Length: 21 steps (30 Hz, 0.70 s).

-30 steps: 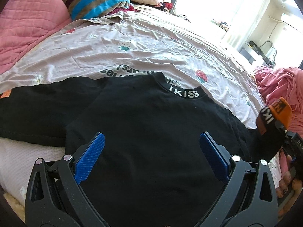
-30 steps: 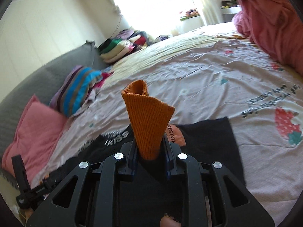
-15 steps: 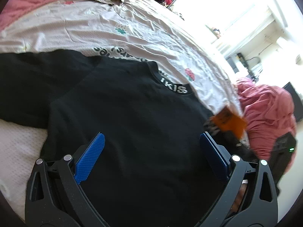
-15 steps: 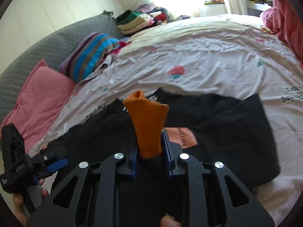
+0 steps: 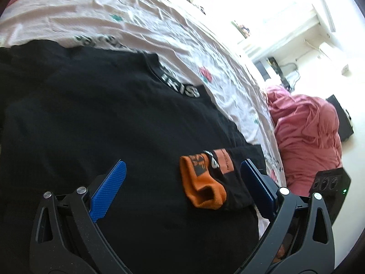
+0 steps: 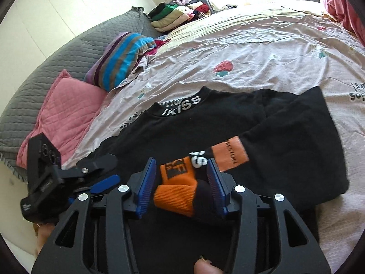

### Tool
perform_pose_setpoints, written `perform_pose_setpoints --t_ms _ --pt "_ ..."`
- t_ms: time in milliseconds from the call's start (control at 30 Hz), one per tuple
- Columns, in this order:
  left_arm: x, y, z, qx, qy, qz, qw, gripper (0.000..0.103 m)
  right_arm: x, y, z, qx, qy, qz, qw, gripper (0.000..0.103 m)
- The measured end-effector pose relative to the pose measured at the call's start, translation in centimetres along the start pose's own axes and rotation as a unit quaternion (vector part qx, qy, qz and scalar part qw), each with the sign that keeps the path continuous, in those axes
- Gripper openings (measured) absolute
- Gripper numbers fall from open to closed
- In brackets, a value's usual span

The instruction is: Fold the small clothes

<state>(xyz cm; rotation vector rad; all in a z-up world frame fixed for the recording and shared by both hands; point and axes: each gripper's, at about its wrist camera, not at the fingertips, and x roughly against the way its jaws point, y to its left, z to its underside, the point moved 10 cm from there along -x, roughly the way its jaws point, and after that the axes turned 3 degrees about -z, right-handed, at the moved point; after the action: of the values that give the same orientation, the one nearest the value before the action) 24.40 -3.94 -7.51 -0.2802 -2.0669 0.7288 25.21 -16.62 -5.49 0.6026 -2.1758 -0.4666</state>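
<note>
A black sweatshirt [image 6: 205, 132] lies spread face-up on a bed [image 6: 262, 45] covered by a pale pink sheet printed with strawberries and dark lettering too distorted to read. White letters on the sweatshirt's collar [image 6: 182, 106] read "IKISS". One sleeve is folded across the chest, its orange cuff [image 6: 175, 191] resting on the black fabric between the blue pads of the right hand-held gripper [image 6: 180, 182], whose jaws stand apart on either side of the cuff without pinching it. The cuff carries a dark square logo, and white characters beside it cannot be made out. An orange rectangular patch [image 6: 229, 154] just beyond the cuff bears small dark print too small to read.

The left hand-held gripper [image 5: 180, 182] hovers low over the sweatshirt's body with its jaws spread wide and nothing between them; from its camera the orange cuff [image 5: 200, 182] lies just inside its right finger.

At the head of the bed sit a pink quilted pillow [image 6: 66, 109], a striped cushion [image 6: 121, 59] in blue, purple and brown, and a grey quilted headboard [image 6: 75, 52]. A stack of folded clothes [image 6: 180, 16] stands beyond them, near the bright window. A heap of crumpled pink bedding [image 5: 308, 137] rests at the bed's far side, well apart from the sweatshirt.
</note>
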Motion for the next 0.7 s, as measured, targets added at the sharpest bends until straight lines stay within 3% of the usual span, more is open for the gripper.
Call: perform_pose_setpoints --t_ms 133,200,433,567,700 --pt "-2.2 -1.1 1.1 0.002 0.021 0.011 0.9997 0.078 1.3 -1.6 0.1 -0.015 -0.007 0.009 1.0 0.049" --pt "-3.1 -1.6 1.6 0.003 0.033 0.016 0.9993 0.065 2.0 -2.4 0.2 -0.024 -0.011 0.014 1.0 0.049" --pt "-5.5 -3.3 3.0 -0.011 0.055 0.011 0.9984 0.06 3.7 -4.9 0.4 -0.046 -0.025 0.029 0.998 0.049" --pt "-6.6 -3.7 3.0 -0.018 0.061 0.004 0.998 0.019 4.4 -6.0 0.3 -0.062 -0.032 0.032 0.997 0.049" --pt "-6.1 -4.0 2.6 -0.035 0.043 0.003 0.9985 0.009 5.2 -6.6 0.2 -0.064 -0.04 0.041 0.996 0.049"
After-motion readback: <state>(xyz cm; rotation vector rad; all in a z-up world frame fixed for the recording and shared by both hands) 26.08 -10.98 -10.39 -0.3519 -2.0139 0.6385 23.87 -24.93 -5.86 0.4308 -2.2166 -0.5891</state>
